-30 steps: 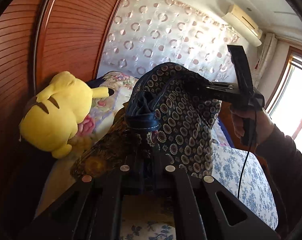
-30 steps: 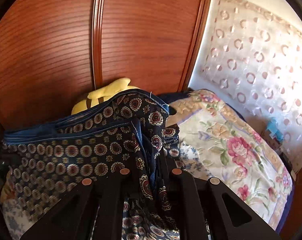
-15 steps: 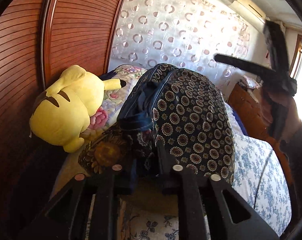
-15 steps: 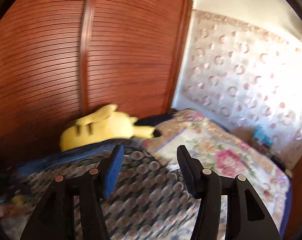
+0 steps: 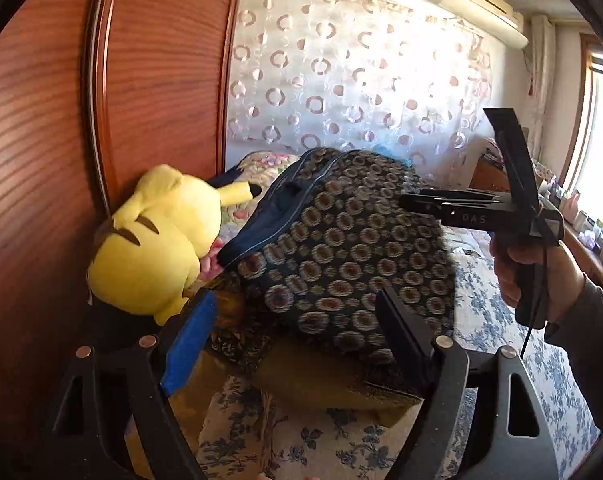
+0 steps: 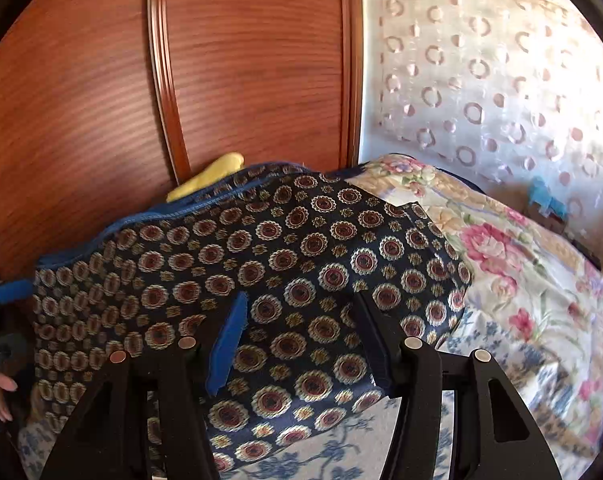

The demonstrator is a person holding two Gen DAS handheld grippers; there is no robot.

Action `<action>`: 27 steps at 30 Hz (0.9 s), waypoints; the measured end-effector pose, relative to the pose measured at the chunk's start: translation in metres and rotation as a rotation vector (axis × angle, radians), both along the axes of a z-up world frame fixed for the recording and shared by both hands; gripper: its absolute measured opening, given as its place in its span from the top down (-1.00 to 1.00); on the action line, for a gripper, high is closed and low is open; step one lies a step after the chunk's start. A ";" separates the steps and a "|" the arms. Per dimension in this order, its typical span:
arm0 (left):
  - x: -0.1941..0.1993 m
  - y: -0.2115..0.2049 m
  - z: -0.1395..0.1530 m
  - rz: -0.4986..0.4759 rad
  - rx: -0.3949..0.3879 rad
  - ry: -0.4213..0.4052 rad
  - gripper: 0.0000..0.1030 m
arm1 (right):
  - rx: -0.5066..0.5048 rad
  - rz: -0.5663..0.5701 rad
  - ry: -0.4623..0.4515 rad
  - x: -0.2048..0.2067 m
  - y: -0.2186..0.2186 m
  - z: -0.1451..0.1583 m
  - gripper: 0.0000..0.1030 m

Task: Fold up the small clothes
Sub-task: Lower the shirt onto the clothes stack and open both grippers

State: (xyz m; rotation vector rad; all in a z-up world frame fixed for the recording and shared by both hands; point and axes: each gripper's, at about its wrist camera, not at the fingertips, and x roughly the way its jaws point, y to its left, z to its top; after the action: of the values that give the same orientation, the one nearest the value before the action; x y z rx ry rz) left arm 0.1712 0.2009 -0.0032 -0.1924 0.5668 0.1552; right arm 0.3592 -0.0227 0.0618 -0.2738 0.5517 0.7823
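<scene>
My left camera looks down along its fingers, close over the patterned cloth (image 5: pixel 341 248), facing the curtain (image 5: pixel 341 80). My right camera sits closer to the cloth, facing the wooden wardrobe (image 6: pixel 241 60). Both share these.

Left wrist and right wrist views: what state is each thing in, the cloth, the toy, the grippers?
Dark blue medallion-print garment: doubled over, lying loose on the bed.
Yellow plush toy: lying down against the wooden wardrobe.
Left gripper: jaws opening, pads off the cloth.
Right gripper: open above the garment, gripping nothing.
</scene>
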 end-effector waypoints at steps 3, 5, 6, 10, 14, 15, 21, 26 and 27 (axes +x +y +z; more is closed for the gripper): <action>-0.007 -0.011 0.007 -0.012 0.034 -0.011 -0.59 | 0.029 -0.015 -0.010 -0.016 -0.008 0.005 -0.12; -0.012 -0.019 0.012 -0.029 0.033 -0.022 -0.59 | 0.038 -0.030 -0.025 -0.030 -0.019 0.007 -0.12; -0.014 -0.023 0.014 -0.040 0.030 -0.027 -0.59 | 0.046 -0.039 -0.030 -0.039 -0.026 0.008 -0.12; -0.018 -0.048 0.019 -0.088 0.042 -0.024 -0.59 | 0.063 -0.083 -0.051 -0.083 -0.061 0.009 -0.12; -0.021 -0.084 0.021 -0.144 0.074 -0.024 -0.59 | 0.089 -0.150 -0.077 -0.141 -0.102 0.008 -0.16; -0.022 -0.094 0.021 -0.161 0.076 -0.027 -0.59 | 0.097 -0.172 -0.083 -0.155 -0.112 0.007 -0.18; -0.036 -0.149 0.024 -0.219 0.109 -0.063 -0.59 | 0.139 -0.327 -0.143 -0.256 -0.183 0.008 -0.39; -0.044 -0.182 0.028 -0.258 0.106 -0.075 -0.59 | 0.149 -0.470 -0.207 -0.330 -0.228 0.009 -0.48; -0.046 -0.188 0.029 -0.264 0.111 -0.079 -0.59 | 0.149 -0.489 -0.214 -0.342 -0.234 0.008 -0.48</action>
State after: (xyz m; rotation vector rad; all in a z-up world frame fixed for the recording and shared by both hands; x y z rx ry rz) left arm 0.1250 0.0126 0.0260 -0.0150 0.4988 -0.0768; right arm 0.0172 -0.2562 0.0702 -0.0755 0.3347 0.3113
